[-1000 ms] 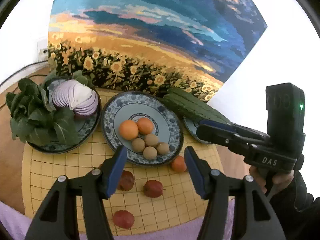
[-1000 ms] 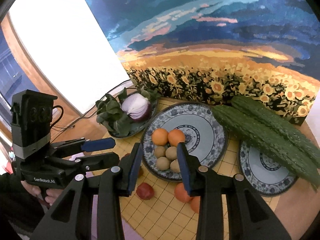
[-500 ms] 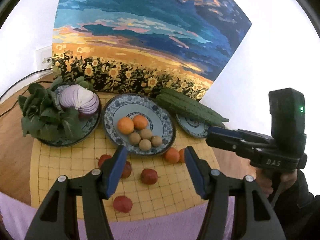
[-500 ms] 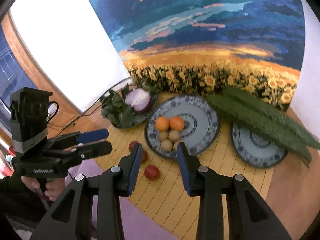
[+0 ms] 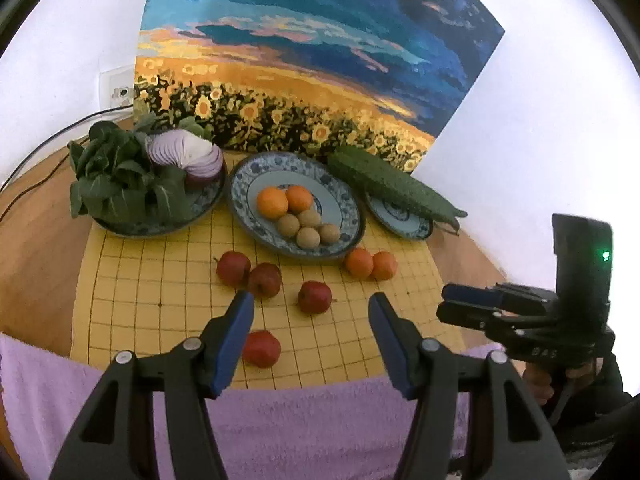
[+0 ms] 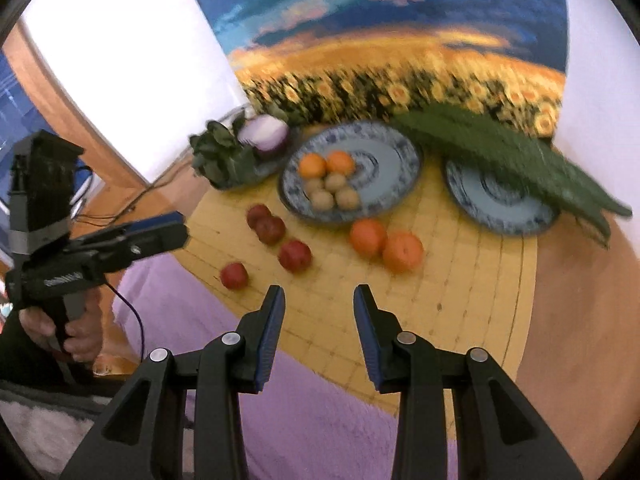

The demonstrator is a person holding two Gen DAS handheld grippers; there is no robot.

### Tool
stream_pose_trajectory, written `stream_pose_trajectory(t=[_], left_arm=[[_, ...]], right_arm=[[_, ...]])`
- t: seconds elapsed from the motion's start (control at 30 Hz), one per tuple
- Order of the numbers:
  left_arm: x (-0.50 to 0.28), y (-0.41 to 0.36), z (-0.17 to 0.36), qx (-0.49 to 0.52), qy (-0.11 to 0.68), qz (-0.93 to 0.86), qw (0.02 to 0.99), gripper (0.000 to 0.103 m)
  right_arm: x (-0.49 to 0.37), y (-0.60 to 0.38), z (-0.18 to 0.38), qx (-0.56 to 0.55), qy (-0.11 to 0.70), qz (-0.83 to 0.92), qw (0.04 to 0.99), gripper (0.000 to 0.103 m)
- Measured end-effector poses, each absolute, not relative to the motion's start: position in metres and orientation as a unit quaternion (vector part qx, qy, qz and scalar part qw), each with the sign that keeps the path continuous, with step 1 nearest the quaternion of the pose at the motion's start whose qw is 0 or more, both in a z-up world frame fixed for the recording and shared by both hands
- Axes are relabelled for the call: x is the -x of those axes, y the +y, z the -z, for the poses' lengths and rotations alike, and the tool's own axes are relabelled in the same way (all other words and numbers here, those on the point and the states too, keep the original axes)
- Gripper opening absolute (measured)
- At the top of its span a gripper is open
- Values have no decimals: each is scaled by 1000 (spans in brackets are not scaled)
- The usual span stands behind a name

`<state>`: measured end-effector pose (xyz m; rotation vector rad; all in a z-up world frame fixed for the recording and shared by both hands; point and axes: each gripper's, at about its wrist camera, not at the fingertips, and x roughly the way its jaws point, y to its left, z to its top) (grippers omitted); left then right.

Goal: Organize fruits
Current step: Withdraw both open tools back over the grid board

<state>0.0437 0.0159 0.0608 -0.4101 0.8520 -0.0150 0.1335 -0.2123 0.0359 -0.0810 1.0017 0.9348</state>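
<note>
Fruit is all over the yellow gridded mat (image 5: 132, 280) right now. Middle blue-and-white patterned plate (image 5: 344, 204) already has two round oranges (image 5: 272, 203) and four small tan-brown round fruits (image 5: 308, 237) clustered together on it. Two more loose oranges (image 5: 359, 263) sit touching each other on the mat just beside that plate's near rim. Four dark red apple-like fruits are on the mat too: a touching pair (image 5: 233, 268) near the plate's front-left, a single one (image 5: 315, 297) a bit closer in, and a last red fruit (image 5: 261, 348) near the mat's front edge, by the purple fuzzy towel (image 5: 300, 428).

Left gripper (image 5: 310, 336) hangs over the front of the mat with its blue-padded fingers (image 5: 234, 340) spread apart, nothing between them. Right gripper (image 6: 319, 330) is over the mat's near edge too, jaws parted with a narrower gap, also empty. From the right wrist camera things are fairly blurred.

Other stuff: a plate at the left with dark leafy greens (image 5: 120, 180) and a half purple onion (image 5: 188, 156), and a smaller patterned plate (image 5: 400, 220) at the right with long bumpy green gourds (image 5: 392, 184) lying across it. Sunflower-field painting (image 5: 300, 60) leans on the white wall behind it all. A hand (image 6: 76, 336) grips the left tool's handle.
</note>
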Motion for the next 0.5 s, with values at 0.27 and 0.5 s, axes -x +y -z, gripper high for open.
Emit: stream_pose_trajectory(t=[0.27,0.5], left_arm=[[-49,-1,-50,169,437,18,883,62],[-63,-21,-42,146,459,46,875,62]], right_arm=[[-140,-245,-3,5,500,-374,781,37],[-150,-274,6,-28,507,-333,795,37]])
